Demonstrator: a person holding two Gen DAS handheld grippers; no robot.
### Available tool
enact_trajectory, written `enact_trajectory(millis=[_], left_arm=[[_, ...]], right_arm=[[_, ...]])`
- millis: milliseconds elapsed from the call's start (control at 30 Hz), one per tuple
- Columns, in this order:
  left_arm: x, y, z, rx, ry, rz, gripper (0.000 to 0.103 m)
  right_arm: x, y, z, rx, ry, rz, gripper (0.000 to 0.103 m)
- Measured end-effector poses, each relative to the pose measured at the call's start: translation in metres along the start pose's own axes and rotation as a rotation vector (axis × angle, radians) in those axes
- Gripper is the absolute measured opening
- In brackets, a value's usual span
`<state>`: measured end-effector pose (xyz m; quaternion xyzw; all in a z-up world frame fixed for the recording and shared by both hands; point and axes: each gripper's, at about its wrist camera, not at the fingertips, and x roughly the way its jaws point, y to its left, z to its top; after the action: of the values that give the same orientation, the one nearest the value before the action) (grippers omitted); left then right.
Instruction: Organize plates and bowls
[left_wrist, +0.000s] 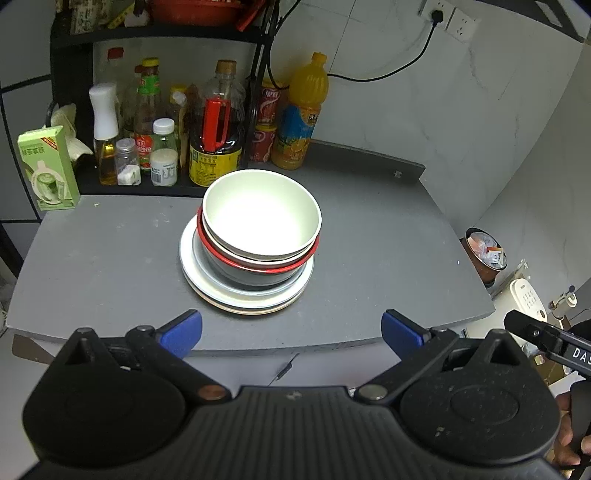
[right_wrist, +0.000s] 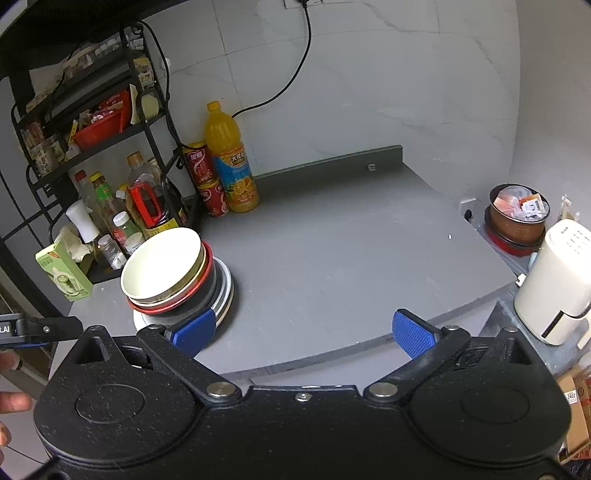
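Blue-padded left gripper (left_wrist: 291, 334) hung with its jaws spread wide, short of the stack: a white bowl (left_wrist: 260, 218) nested in a red-rimmed bowl (left_wrist: 258, 264) on white plates (left_wrist: 207, 288), mid grey countertop (left_wrist: 369, 240). Beside it, the right gripper (right_wrist: 303, 332) was likewise spread and empty. Bottles (left_wrist: 214, 122) stood behind.

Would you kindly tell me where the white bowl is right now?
The white bowl tops the stack, nested in the red-rimmed bowl on the plates, mid-counter in the left wrist view, before the soy sauce jug.
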<state>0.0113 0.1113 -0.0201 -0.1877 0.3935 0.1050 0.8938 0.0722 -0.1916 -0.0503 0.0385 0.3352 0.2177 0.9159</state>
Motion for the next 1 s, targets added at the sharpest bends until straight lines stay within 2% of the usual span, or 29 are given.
enact_trajectory(millis=[333, 1000], left_arm=[[-0.02, -0.008, -0.017, 0.05, -0.033, -0.032, 0.102], [-0.021, -0.004, -0.039, 0.105, -0.033, 0.001, 0.102]], right_arm=[[-0.018, 0.001, -0.009, -0.047, -0.033, -0.018, 0.103], [-0.028, 0.008, -0.021, -0.074, -0.034, -0.003, 0.103]])
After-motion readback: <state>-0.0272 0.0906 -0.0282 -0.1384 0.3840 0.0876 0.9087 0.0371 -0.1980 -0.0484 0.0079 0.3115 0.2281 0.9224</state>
